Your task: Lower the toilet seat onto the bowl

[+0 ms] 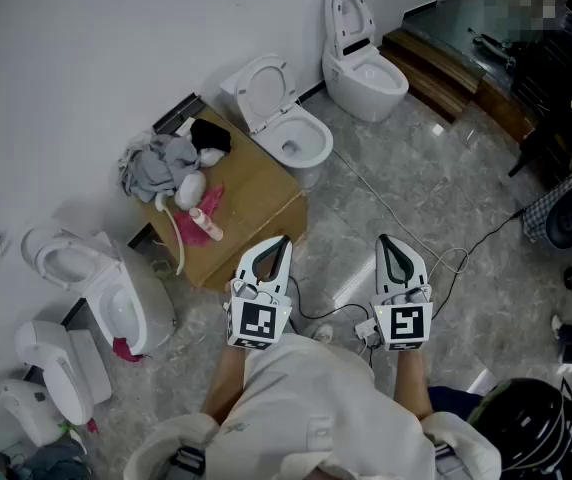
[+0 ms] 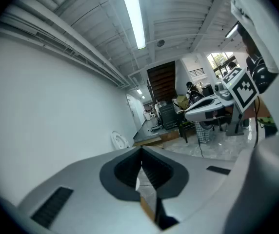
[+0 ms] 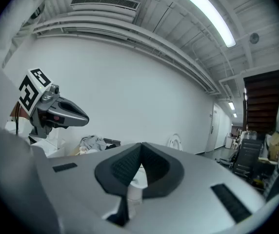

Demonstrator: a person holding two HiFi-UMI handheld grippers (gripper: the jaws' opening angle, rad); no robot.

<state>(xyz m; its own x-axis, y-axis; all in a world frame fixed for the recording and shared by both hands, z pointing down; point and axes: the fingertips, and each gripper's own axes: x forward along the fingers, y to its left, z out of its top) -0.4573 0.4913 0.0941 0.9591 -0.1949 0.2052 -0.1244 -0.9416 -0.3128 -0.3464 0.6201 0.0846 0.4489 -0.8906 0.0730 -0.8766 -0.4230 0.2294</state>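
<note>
Hovering empty, left gripper and right gripper have jaws pressed together

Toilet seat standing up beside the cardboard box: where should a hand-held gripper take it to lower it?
Best pinch the free top rim of the toilet seat, farthest from the hinge, coming from the front over the bowl. It stands upright with its back toward the wall, so only the bowl side looks open.

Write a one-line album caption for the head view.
Both shut, the left gripper and right gripper are held side by side, facing a white toilet with its seat up.
</note>
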